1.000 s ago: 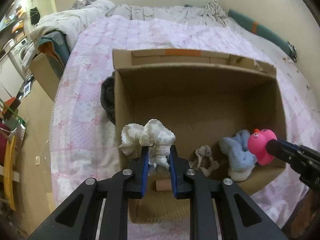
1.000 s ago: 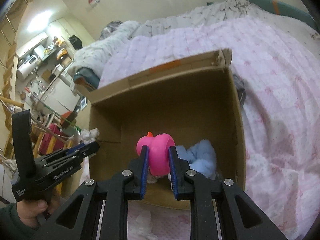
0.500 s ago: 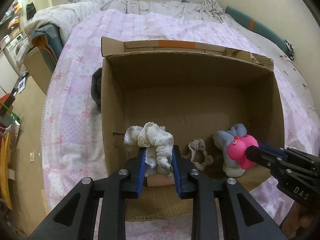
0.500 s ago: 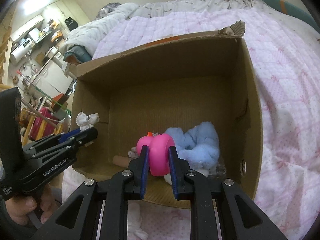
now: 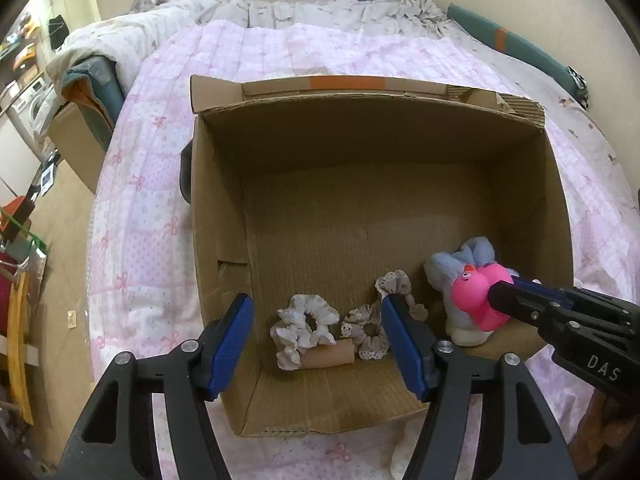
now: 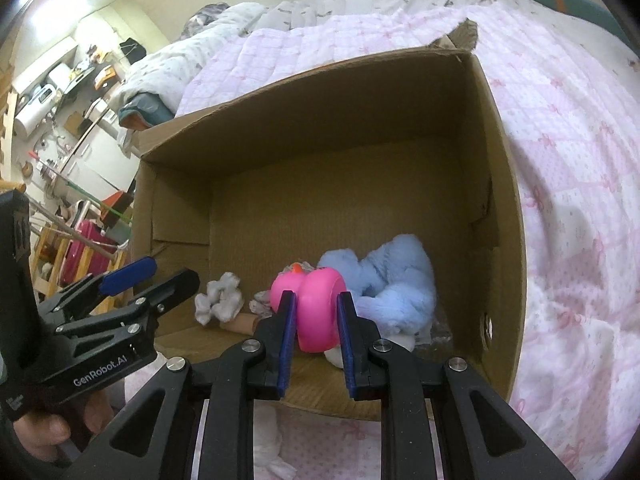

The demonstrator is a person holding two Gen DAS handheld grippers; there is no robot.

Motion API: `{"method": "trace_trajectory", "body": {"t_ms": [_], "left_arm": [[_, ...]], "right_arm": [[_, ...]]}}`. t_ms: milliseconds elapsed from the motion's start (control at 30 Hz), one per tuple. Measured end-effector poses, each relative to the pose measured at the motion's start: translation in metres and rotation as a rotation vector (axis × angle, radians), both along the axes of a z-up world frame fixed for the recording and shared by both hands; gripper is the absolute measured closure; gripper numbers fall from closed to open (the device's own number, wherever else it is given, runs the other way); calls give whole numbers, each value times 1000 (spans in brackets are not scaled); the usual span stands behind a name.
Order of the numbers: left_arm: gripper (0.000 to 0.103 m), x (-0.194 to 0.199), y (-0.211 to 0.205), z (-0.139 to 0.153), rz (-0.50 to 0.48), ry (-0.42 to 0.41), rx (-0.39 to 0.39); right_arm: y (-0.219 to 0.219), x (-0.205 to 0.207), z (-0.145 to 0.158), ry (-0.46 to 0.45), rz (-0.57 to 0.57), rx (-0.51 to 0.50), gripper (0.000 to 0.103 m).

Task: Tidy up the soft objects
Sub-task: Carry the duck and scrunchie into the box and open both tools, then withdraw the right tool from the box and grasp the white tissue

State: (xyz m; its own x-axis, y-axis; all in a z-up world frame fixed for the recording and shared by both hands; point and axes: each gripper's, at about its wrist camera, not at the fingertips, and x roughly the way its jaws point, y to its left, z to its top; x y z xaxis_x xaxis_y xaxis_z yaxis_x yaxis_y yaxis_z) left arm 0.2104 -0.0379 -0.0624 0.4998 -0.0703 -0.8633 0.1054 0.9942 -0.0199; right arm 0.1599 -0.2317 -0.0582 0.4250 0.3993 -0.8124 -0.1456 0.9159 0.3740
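Now left tongs [image 5: 316, 340] just opened above white scrunchie [image 5: 303, 328]; right tongs [image 6: 316, 334] clamp pink duck [image 6: 314, 312].

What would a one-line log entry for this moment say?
left gripper: jaws just opening, empty | white scrunchie: in cardboard box | right gripper: gripping pink duck

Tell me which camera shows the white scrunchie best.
The left wrist view: the white scrunchie lies whole on the box floor between the open left gripper fingers. The right wrist view shows it small, beside the left gripper.
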Motion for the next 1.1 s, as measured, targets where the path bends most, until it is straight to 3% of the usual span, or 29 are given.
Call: {"method": "trace_trajectory", "body": {"t_ms": [167,300,367,400,433,1100], "left_arm": [[40,0,4,4,20,-9,-12],[40,-3,8,13,31,-47,-26],[39,-4,10,16,39,-62,-32],[39,-5,11,17,43,-64,-35],[39,-5,12,17,47,-64,-40],[39,-34,28,30,96,-67,-43]], "right_arm": [[-1,2,0,7,-5,19,81],[-4,2,1,5,-8,60,72],[-4,0,5,-16,-8,89,57],[-6,0,9,-30,-16,115,30],[-8,-1,12,-47,-27,139,19],[-12,-9,18,-61,-74,111,19]]}}
